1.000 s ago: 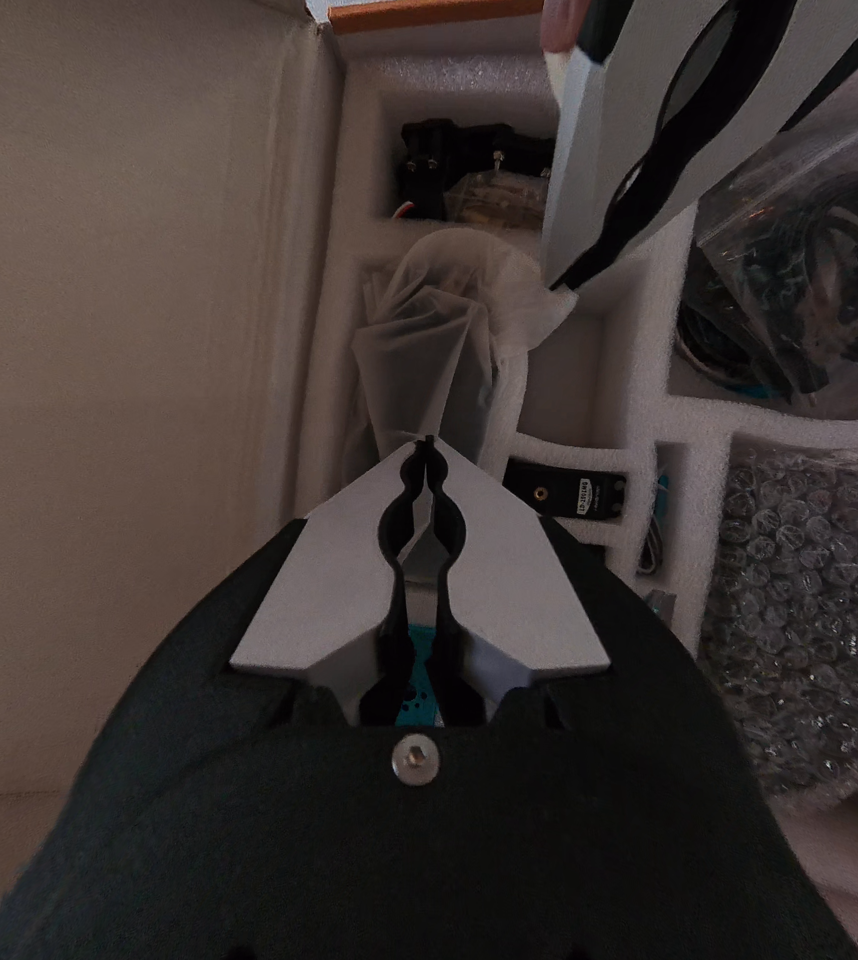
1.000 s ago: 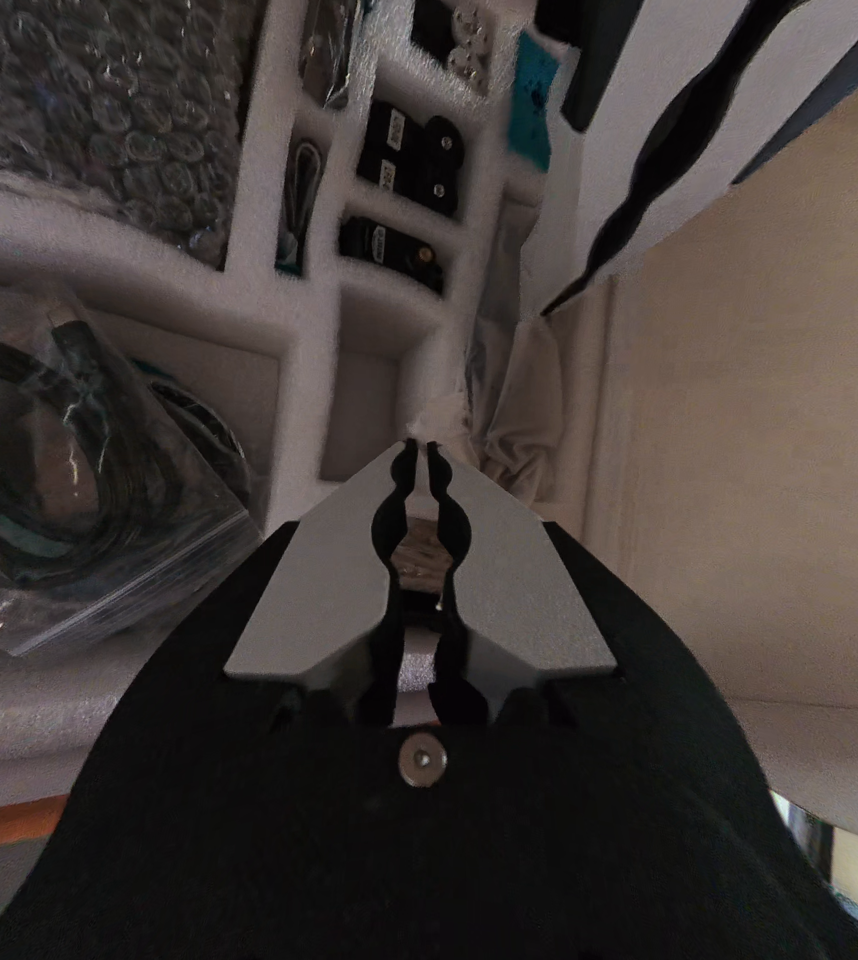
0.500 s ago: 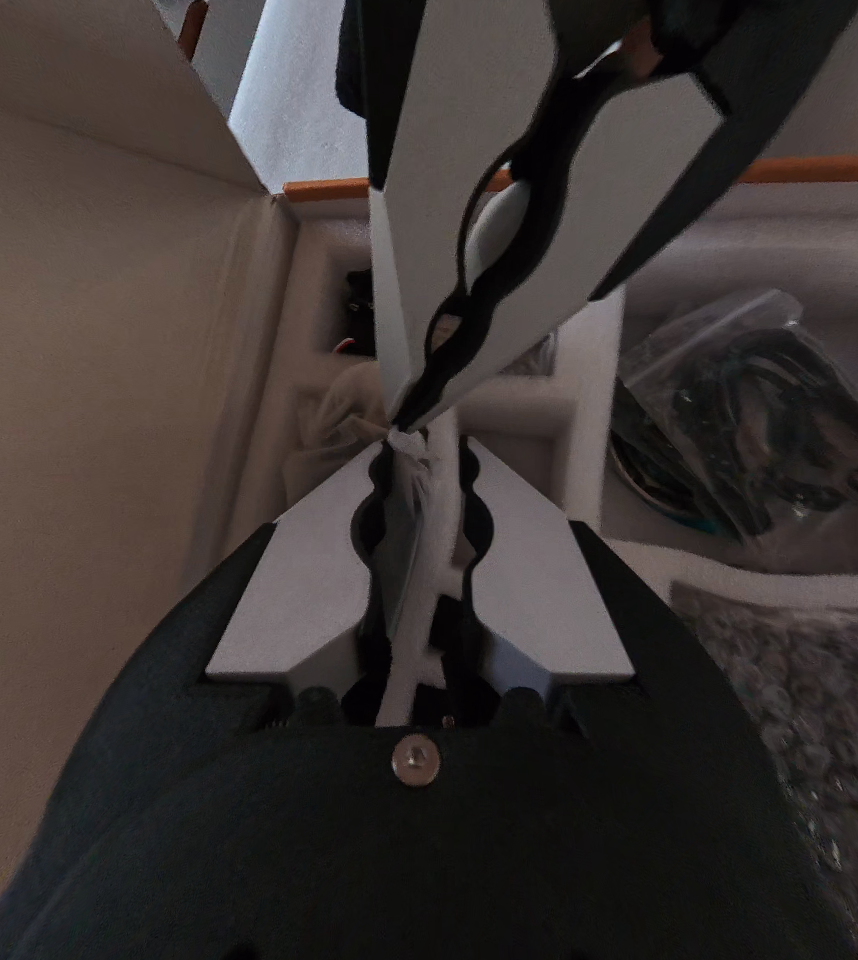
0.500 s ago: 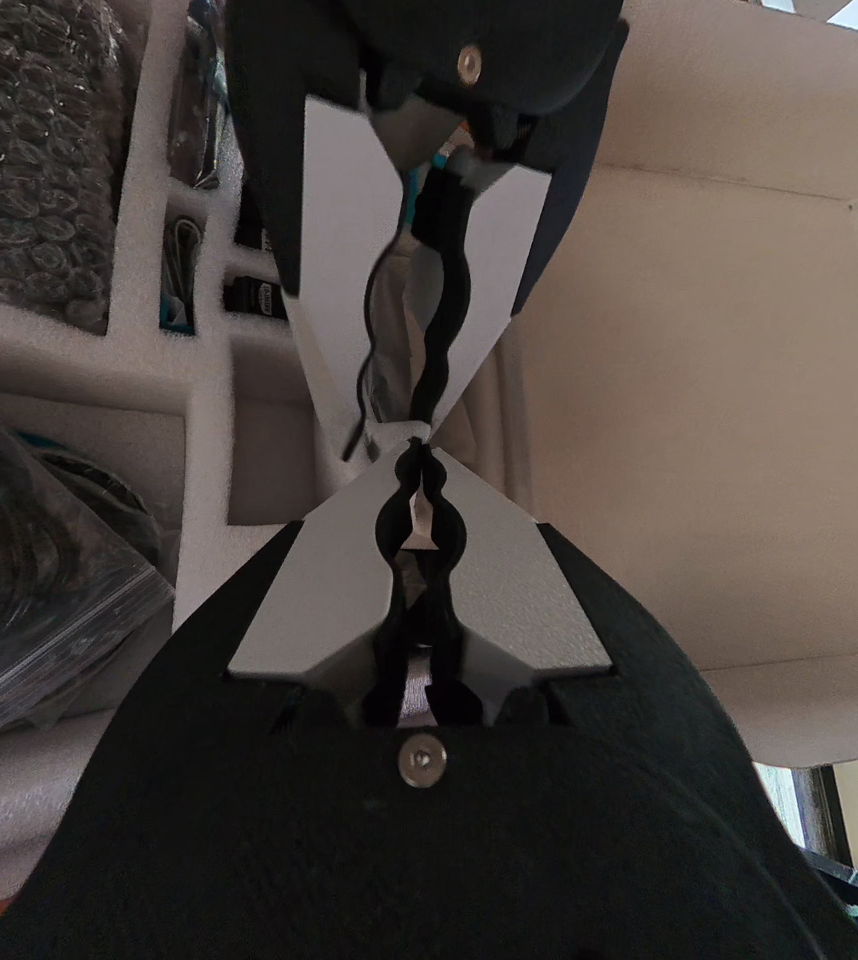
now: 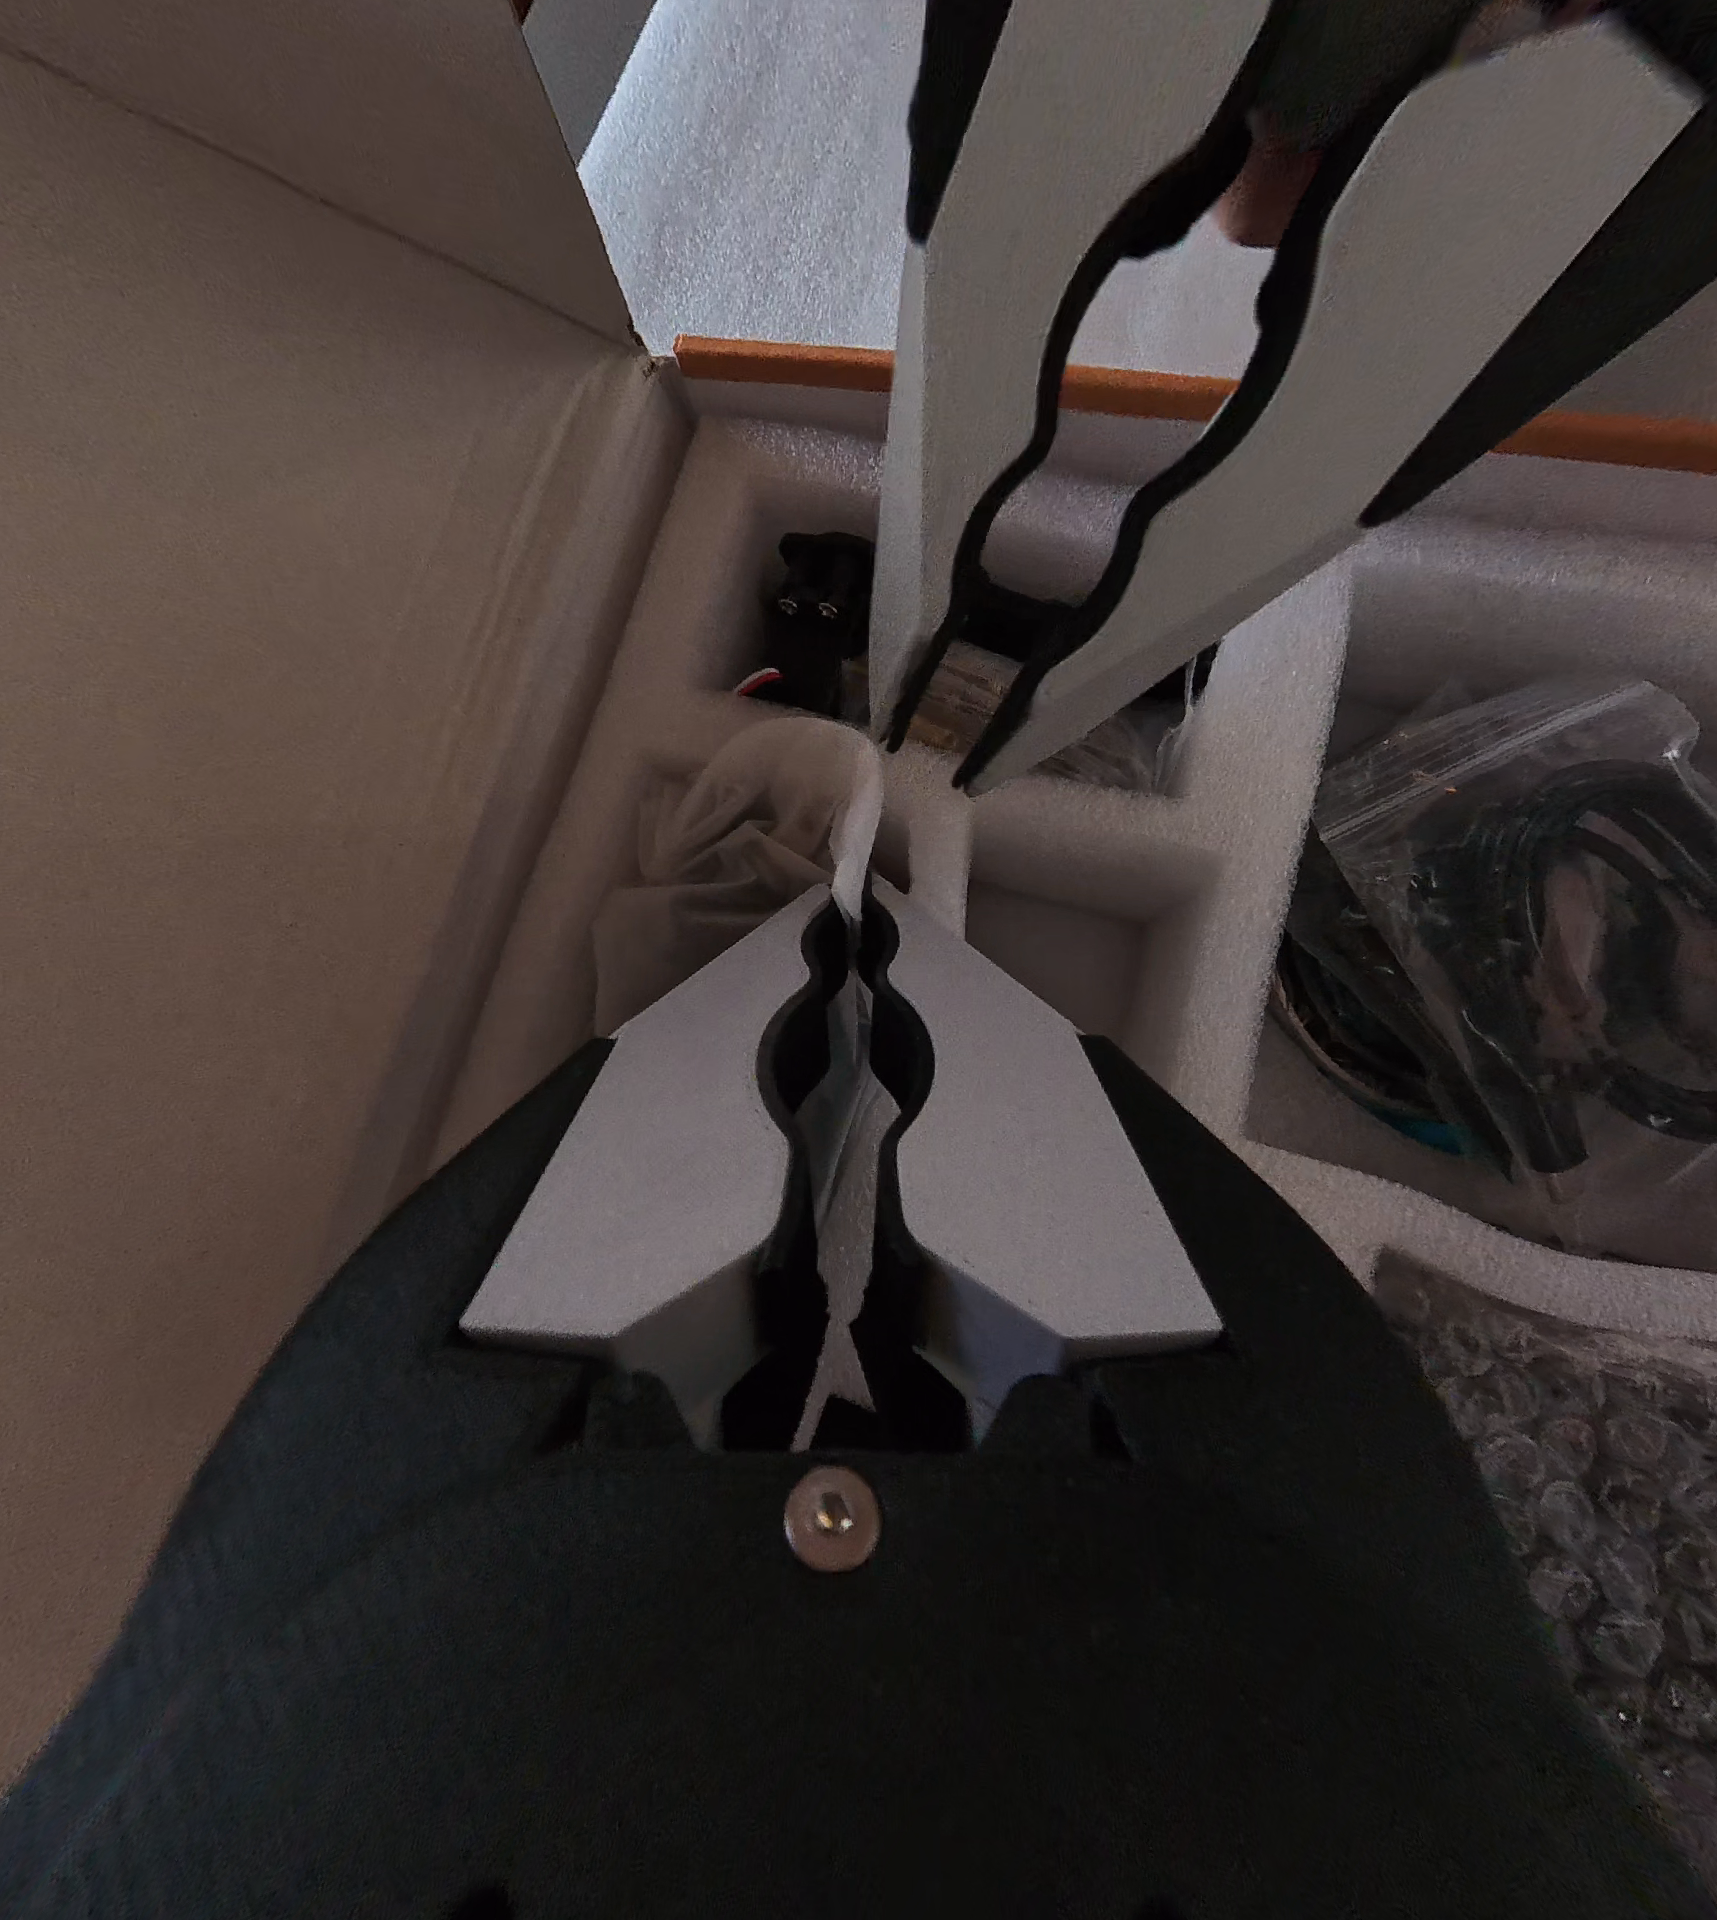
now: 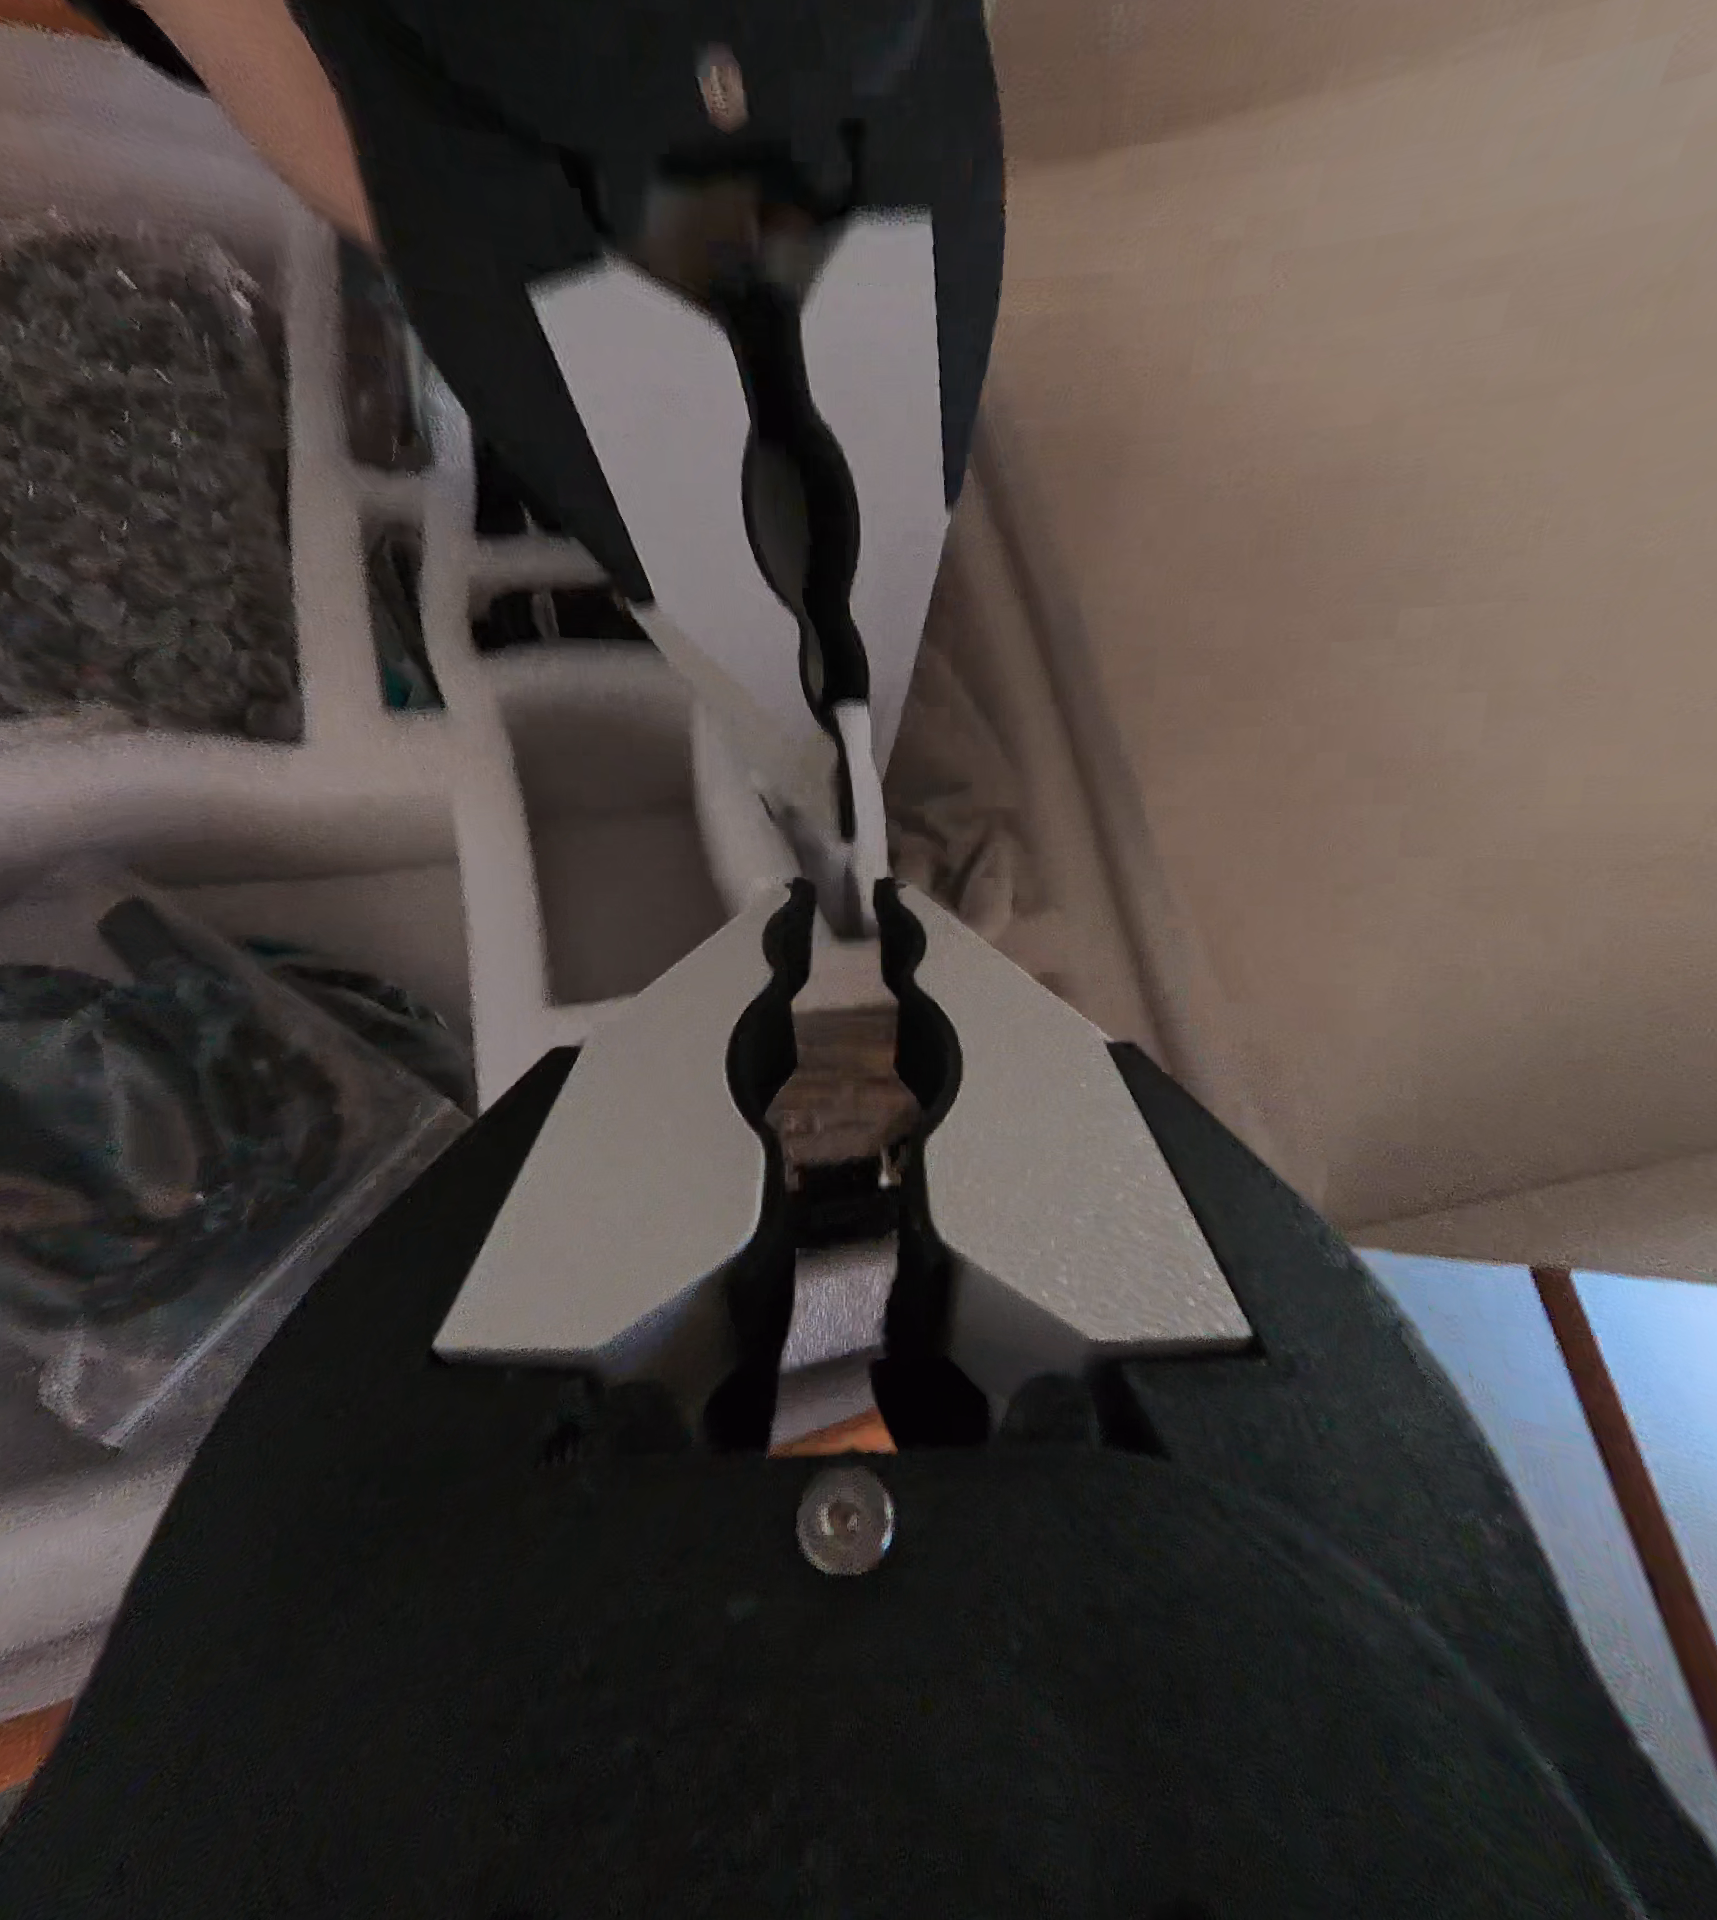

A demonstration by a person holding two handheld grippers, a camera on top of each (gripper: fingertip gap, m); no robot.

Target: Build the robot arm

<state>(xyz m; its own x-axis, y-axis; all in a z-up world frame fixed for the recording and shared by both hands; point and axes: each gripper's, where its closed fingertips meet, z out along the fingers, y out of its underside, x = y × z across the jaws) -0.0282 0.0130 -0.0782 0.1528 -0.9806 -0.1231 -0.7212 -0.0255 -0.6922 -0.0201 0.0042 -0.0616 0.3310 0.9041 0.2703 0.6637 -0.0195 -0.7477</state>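
My left gripper is shut on a strip of thin white foam wrap. The wrap runs back between its jaws and forward to a crumpled bundle in a compartment of the foam insert. My right gripper comes down from above with its tips slightly apart, just beyond the strip's end. In the right wrist view my right gripper is open and holds nothing. The left gripper faces it, pinching the white strip just past my right fingertips.
A cardboard box wall stands on the left. The white foam insert holds black parts in the far compartment, a zip bag of black cables and a bubble-wrapped packet on the right. The tips of both grippers are at nearly the same place.
The left gripper, open around the wrap half a second ago, has shut on it. The right gripper, which held the wrap's end, has opened and let go.
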